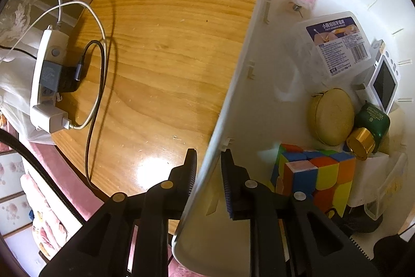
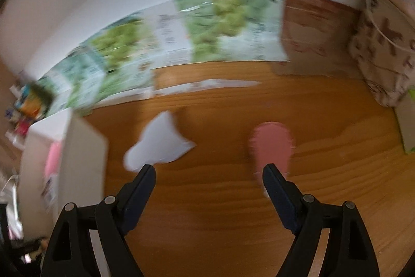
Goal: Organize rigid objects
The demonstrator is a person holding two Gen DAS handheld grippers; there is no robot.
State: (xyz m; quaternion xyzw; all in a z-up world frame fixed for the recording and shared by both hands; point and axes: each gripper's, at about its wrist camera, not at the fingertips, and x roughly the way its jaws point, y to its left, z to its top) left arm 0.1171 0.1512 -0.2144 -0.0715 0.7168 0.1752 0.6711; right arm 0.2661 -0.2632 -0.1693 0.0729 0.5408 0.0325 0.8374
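Wooden table (image 1: 160, 48) beneath downward left gripper (image 1: 208, 160) clamping bin wall (image 1: 233, 85).

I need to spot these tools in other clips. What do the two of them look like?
Both look alike. The left tool and right tool have matte black angular fingers on linked arms with round silver pivot pins. The left's inner faces carry ribbed dark blue pads. No cables, markings or sleeves show.

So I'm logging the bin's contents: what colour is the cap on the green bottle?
Shiny gold cap on the dark green bottle, clearest in the left wrist view.
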